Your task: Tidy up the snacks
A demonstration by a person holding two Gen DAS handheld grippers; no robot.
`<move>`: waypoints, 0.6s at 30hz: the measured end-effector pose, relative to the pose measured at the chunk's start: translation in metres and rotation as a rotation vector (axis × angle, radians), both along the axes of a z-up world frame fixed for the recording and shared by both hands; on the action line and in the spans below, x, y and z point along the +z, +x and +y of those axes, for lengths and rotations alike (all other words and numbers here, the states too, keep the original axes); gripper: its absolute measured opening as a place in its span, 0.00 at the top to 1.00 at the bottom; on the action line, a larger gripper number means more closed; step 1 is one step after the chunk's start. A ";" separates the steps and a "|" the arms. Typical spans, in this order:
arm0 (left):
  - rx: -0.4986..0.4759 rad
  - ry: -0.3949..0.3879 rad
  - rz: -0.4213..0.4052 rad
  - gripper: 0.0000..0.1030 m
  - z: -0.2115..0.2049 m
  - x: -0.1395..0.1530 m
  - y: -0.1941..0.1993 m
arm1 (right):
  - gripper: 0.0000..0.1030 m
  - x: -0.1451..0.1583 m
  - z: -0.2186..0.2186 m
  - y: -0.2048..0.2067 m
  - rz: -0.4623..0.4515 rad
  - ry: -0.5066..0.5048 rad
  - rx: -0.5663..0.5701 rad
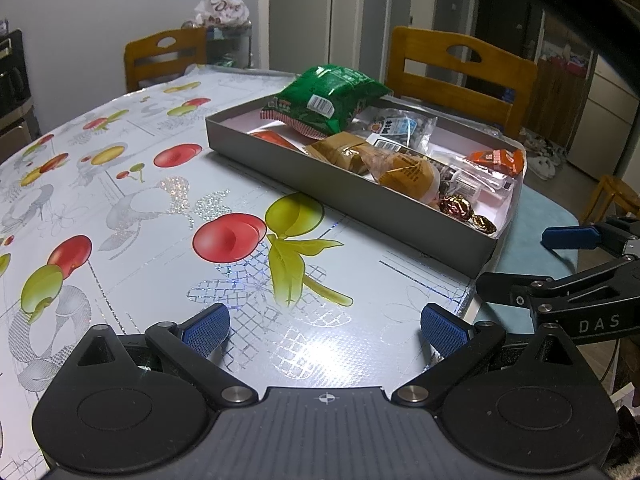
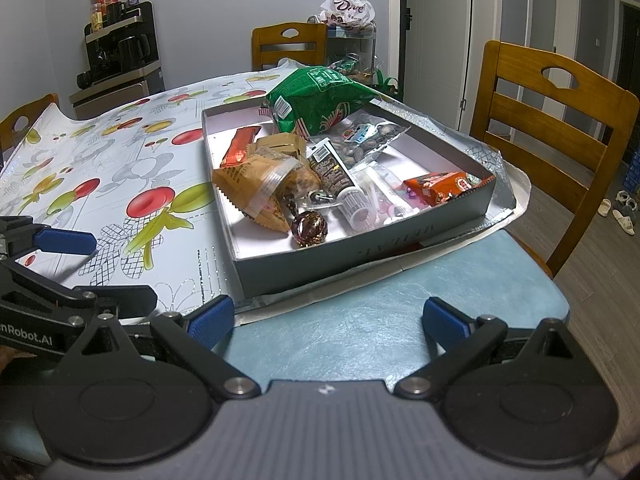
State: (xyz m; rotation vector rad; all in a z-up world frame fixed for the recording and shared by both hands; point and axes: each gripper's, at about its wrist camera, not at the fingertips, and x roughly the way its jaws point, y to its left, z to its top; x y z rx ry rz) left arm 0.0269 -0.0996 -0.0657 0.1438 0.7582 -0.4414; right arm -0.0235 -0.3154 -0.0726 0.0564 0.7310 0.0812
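A grey shallow box (image 1: 352, 188) (image 2: 320, 258) sits on the table and holds several snacks. A green bag (image 1: 328, 98) (image 2: 320, 100) leans at its far end. Tan packets (image 1: 404, 168) (image 2: 256, 184), an orange wrapper (image 1: 496, 158) (image 2: 444, 186) and a foil-wrapped chocolate ball (image 2: 310, 228) (image 1: 456, 206) lie inside. My left gripper (image 1: 324, 324) is open and empty, low over the tablecloth in front of the box. My right gripper (image 2: 328, 320) is open and empty, over the teal table edge near the box's near corner.
The table wears a fruit-print cloth (image 1: 140, 200) (image 2: 100, 168) over a teal surface (image 2: 400, 320). Wooden chairs (image 1: 460, 76) (image 2: 560, 128) stand at the far and right sides. A coffee machine (image 2: 116, 56) and a white shopping bag (image 2: 346, 10) stand at the back.
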 end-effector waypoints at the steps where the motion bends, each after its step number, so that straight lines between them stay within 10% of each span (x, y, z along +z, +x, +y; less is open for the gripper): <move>1: 0.001 0.000 0.000 0.00 0.000 0.000 0.000 | 0.01 0.000 0.000 0.000 0.000 0.000 0.000; 18: -0.020 -0.015 -0.068 0.00 -0.001 0.005 -0.003 | 0.01 0.000 0.001 0.001 0.001 -0.007 0.002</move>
